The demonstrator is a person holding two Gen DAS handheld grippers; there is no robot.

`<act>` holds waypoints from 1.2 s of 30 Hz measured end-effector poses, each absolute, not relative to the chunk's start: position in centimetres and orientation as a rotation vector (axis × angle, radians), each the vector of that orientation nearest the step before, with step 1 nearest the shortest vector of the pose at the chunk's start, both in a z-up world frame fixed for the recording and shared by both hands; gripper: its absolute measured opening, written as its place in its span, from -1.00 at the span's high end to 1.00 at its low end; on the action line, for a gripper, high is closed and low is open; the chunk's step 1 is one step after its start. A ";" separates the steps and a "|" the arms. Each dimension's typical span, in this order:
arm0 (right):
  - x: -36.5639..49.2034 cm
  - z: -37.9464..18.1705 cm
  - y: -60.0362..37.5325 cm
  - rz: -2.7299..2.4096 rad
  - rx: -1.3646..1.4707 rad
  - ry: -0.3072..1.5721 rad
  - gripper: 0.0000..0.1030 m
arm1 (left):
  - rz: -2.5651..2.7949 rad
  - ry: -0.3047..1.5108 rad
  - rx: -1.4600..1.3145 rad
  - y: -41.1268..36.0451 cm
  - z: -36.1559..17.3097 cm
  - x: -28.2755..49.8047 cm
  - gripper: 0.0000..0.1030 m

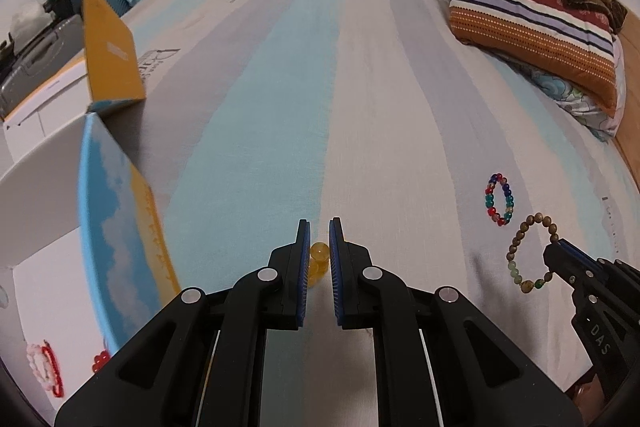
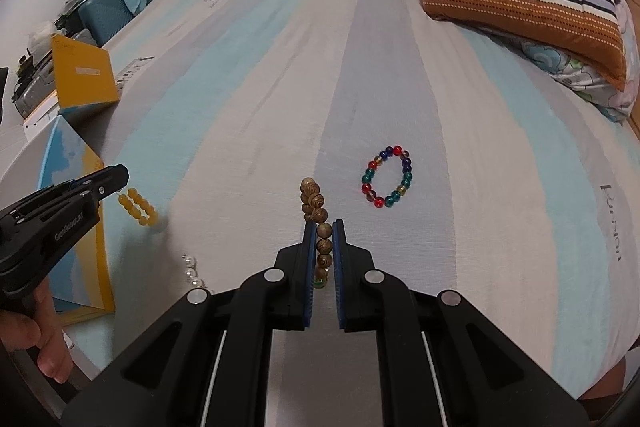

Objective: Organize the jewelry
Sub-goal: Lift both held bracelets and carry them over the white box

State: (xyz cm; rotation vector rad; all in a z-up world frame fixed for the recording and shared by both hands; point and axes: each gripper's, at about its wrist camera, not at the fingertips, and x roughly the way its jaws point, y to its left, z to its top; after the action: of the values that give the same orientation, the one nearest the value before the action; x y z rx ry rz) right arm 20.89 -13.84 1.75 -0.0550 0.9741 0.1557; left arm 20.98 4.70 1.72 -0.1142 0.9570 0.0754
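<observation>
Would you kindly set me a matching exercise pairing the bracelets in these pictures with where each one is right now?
Things:
1. yellow bead bracelet
2. brown wooden bead bracelet
3. multicoloured glass bead bracelet
4. red and white bracelets

States:
A. lying loose on the striped bedsheet
B. gripped in the right tongs
C. inside the open box
D. gripped in the left tongs

Pairs: 1-D, 2-B, 3-A, 4-C
</observation>
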 end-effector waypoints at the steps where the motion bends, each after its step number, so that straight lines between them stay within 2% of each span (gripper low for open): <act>1: 20.8 2.0 -13.6 0.159 -0.056 0.971 0.85 | 0.078 0.953 -0.116 4.9 2.0 20.7 0.82; 23: 16.6 7.5 -6.4 0.258 -0.106 0.891 0.85 | 0.195 0.854 -0.167 11.4 11.5 11.7 0.82; 36: 13.2 10.6 1.1 0.371 -0.162 0.834 0.85 | 0.355 0.858 -0.212 19.9 12.9 5.9 0.82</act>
State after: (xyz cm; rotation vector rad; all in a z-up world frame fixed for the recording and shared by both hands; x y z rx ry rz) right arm 13.21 1.08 10.56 -0.1616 0.8335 0.3714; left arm 5.85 19.95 12.85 -0.2118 0.8581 0.3547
